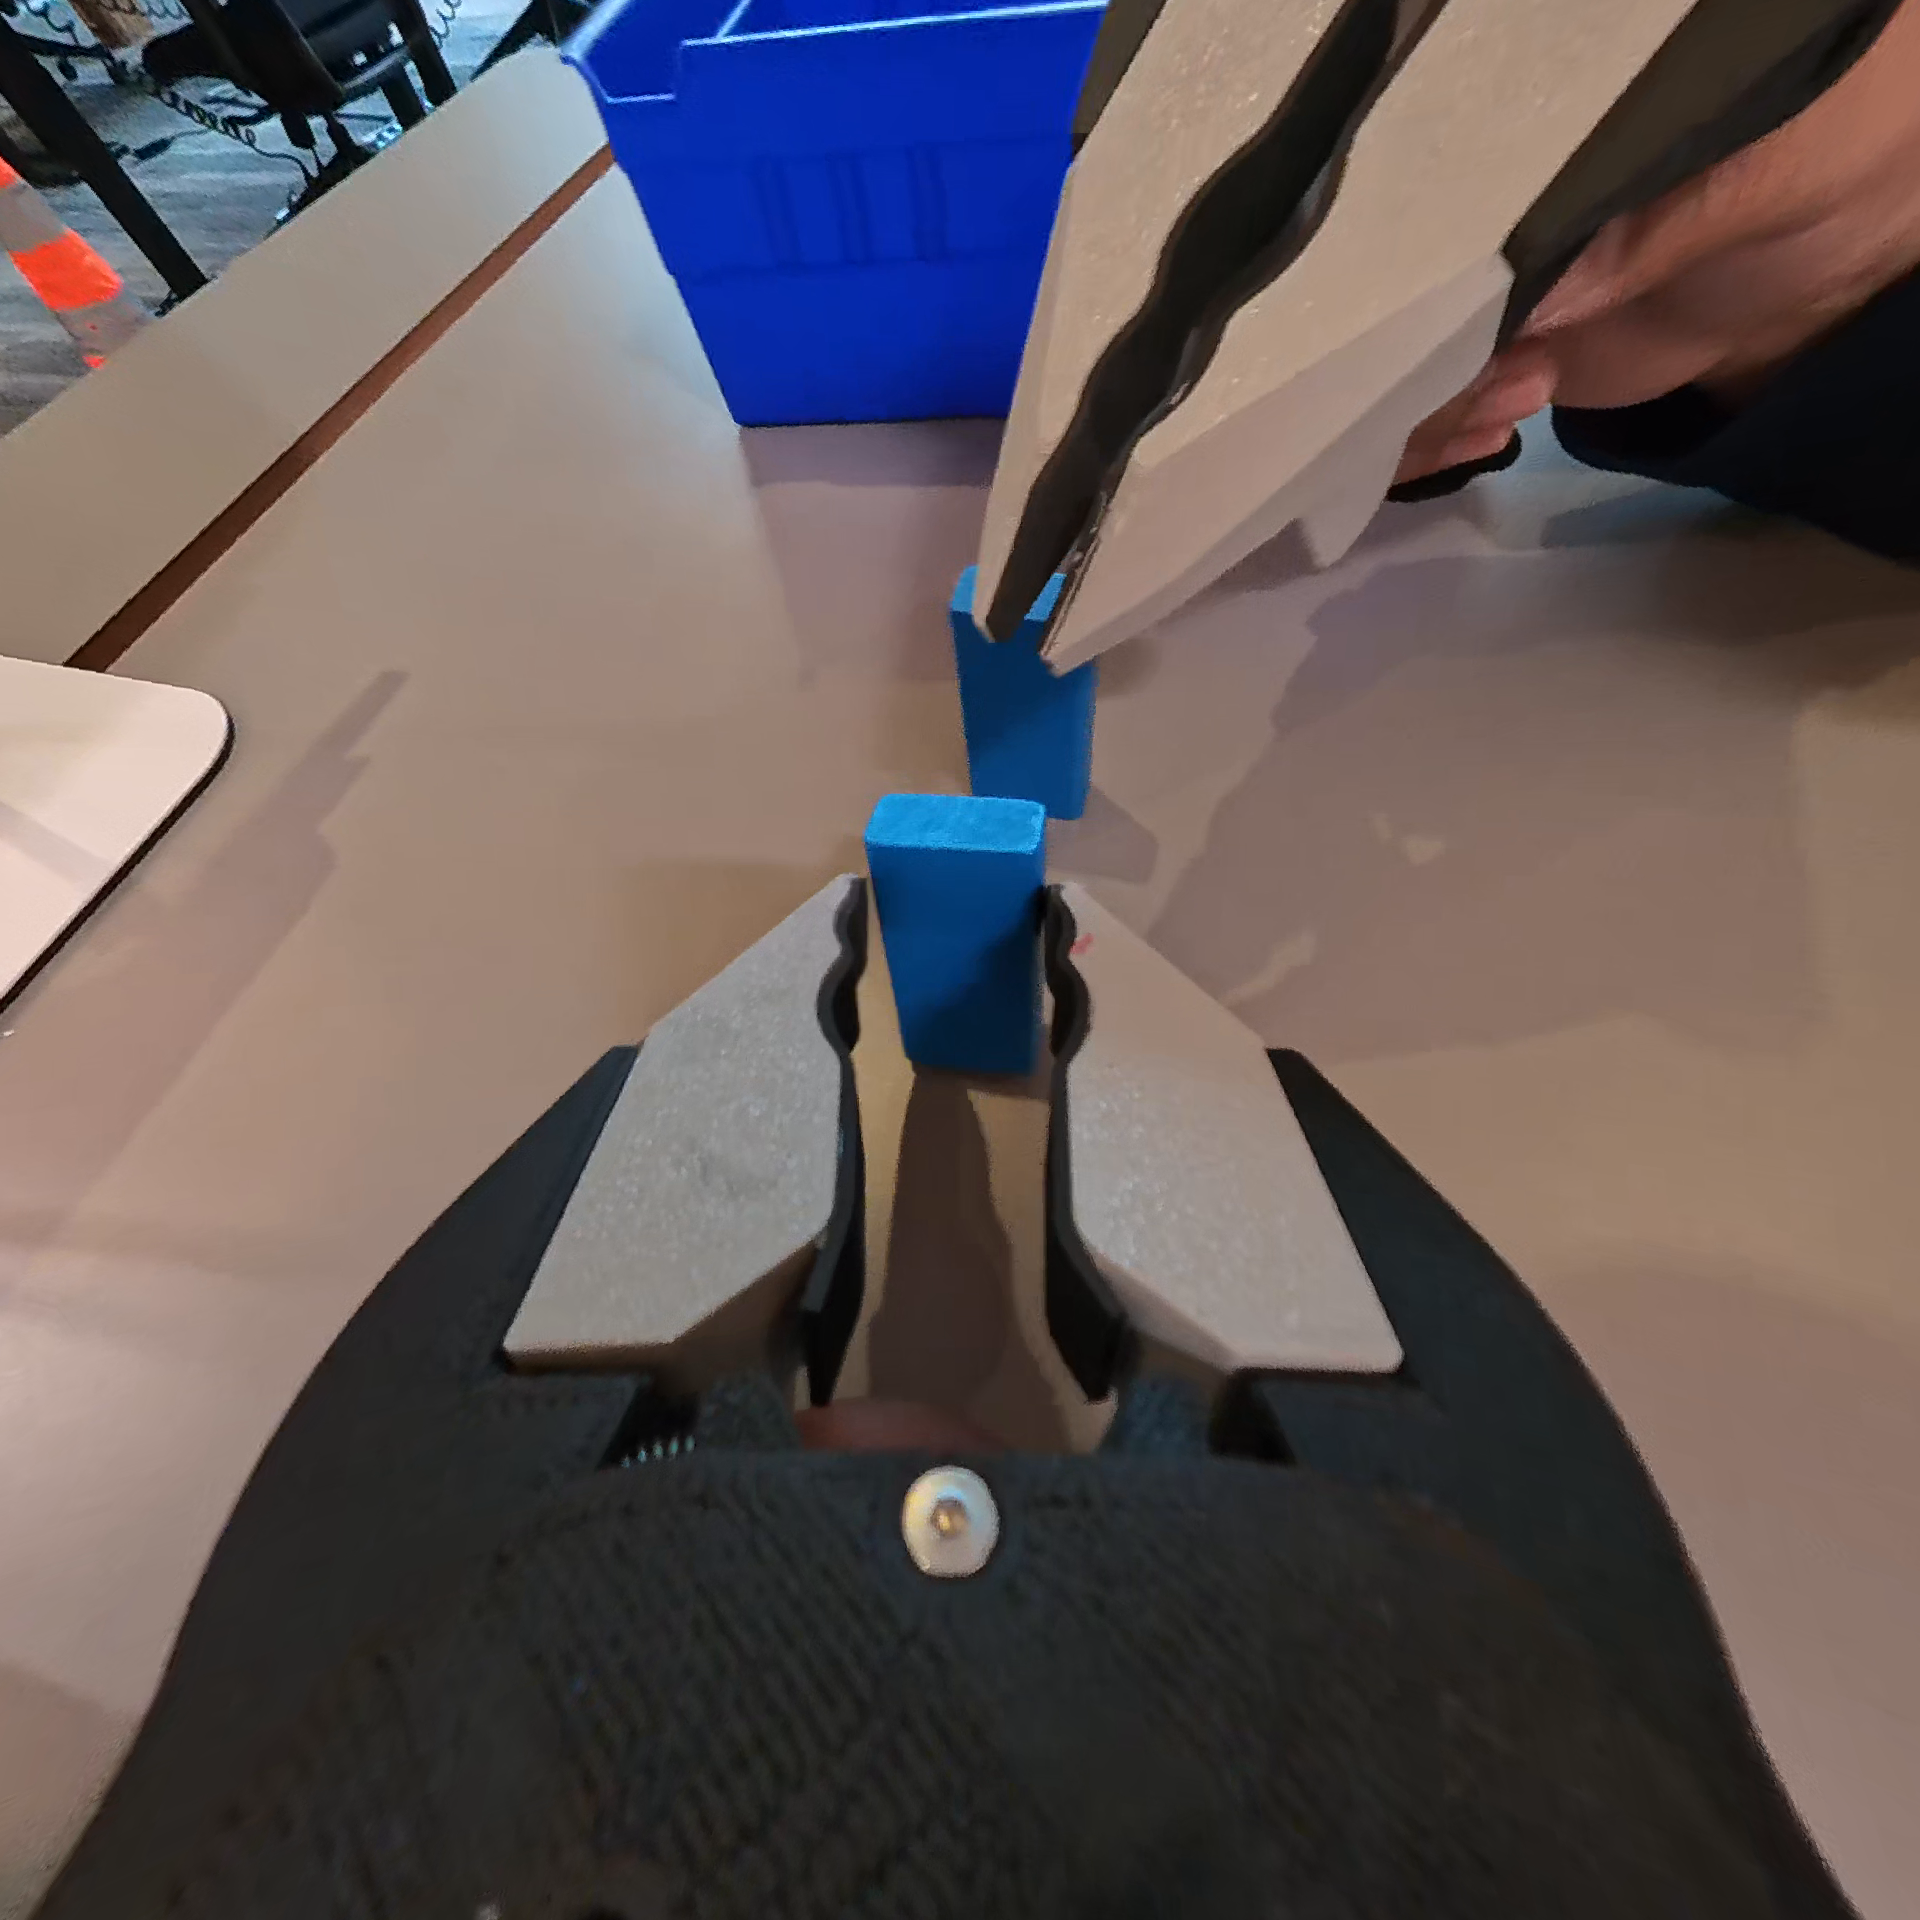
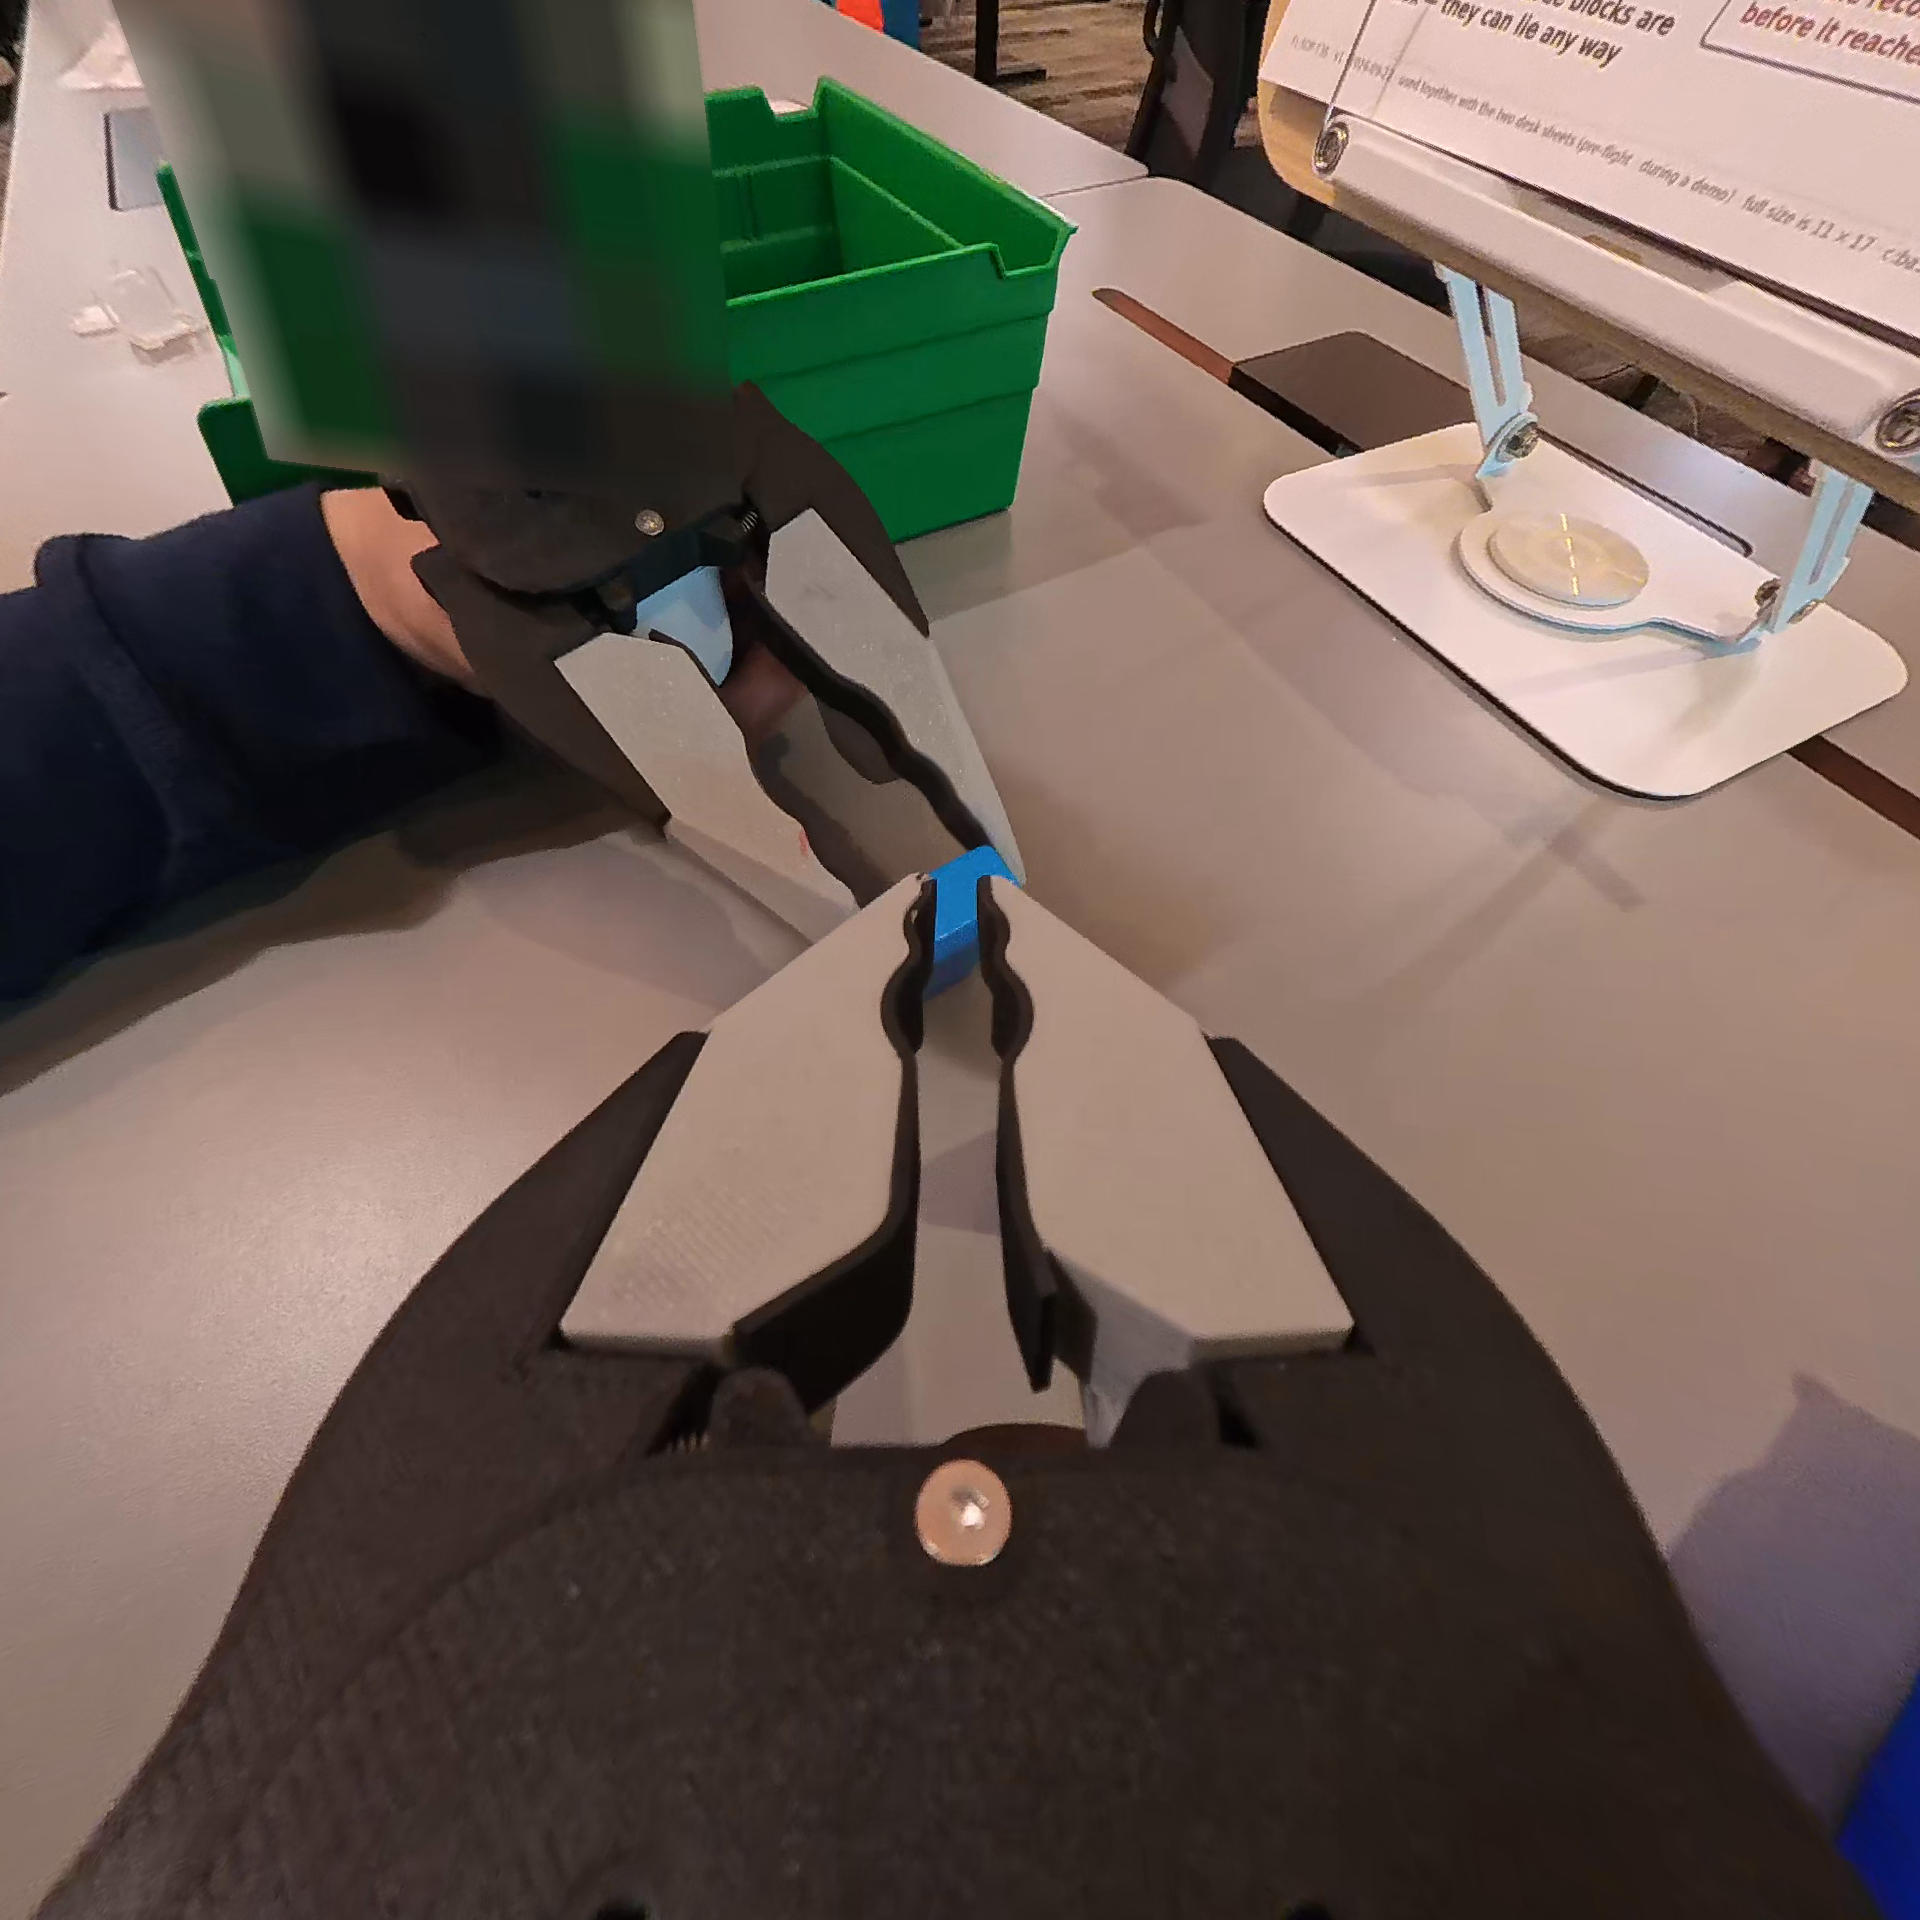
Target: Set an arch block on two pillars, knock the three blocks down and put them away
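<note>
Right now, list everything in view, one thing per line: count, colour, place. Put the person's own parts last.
pillar blocks: 2, blue, upright on the table, one between the left gripper's fingers, one farther off at the right gripper's tips
blue bin: 1, blue, behind the blocks
green bin: 1, green, divided inside, behind the left gripper
sign stand: 1, white with light blue struts, on the table's far side, holding a printed sheet
table: 1, grey-beige
left gripper: 1, black and grey
right gripper: 1, black and grey
hand: 1, dark sleeve, holding the right gripper
</note>
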`<state>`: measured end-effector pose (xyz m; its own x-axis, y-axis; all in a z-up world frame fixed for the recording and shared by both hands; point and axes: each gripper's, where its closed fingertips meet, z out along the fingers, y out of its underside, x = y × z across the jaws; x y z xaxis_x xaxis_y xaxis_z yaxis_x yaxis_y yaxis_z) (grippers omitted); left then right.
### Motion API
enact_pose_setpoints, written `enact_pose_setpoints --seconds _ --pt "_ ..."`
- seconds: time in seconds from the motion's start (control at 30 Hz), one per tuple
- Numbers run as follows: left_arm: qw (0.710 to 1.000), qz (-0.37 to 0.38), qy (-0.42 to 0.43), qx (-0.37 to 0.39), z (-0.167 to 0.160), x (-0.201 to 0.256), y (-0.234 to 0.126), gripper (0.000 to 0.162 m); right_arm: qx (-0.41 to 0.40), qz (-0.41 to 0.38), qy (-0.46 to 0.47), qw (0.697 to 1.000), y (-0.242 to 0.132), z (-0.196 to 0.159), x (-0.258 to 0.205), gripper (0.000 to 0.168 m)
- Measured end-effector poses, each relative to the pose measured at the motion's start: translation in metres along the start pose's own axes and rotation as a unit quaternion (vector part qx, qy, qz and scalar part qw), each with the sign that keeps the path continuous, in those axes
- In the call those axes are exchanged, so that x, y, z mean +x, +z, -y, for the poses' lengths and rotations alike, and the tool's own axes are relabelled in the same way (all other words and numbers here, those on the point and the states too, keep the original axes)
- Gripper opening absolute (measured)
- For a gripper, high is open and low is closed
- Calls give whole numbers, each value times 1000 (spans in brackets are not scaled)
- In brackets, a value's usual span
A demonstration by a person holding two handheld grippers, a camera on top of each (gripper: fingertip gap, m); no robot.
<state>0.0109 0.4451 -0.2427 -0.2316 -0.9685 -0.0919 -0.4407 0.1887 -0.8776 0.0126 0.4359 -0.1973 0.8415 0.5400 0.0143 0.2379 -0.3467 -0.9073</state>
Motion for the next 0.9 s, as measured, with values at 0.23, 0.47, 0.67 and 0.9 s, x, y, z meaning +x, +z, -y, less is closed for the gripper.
enact_pose_setpoints --seconds 0.23,0.47,0.67,0.9 --pt "1000 9 -6 -4 -2 -2 -2 43 -5 -2 -3 1000 1 -2 0 6" --pt "1000 10 -10 -4 -3 -3 -3 18 -6 -4 13 1000 1 -6 8 5" --pt "1000 6 -2 -29 -10 3 -1 42 14 -13 12 1000 -8 4 12 6" --pt "993 12 15 -115 -31 7 17 59 33 -6 27 999 -13 9 15 6"
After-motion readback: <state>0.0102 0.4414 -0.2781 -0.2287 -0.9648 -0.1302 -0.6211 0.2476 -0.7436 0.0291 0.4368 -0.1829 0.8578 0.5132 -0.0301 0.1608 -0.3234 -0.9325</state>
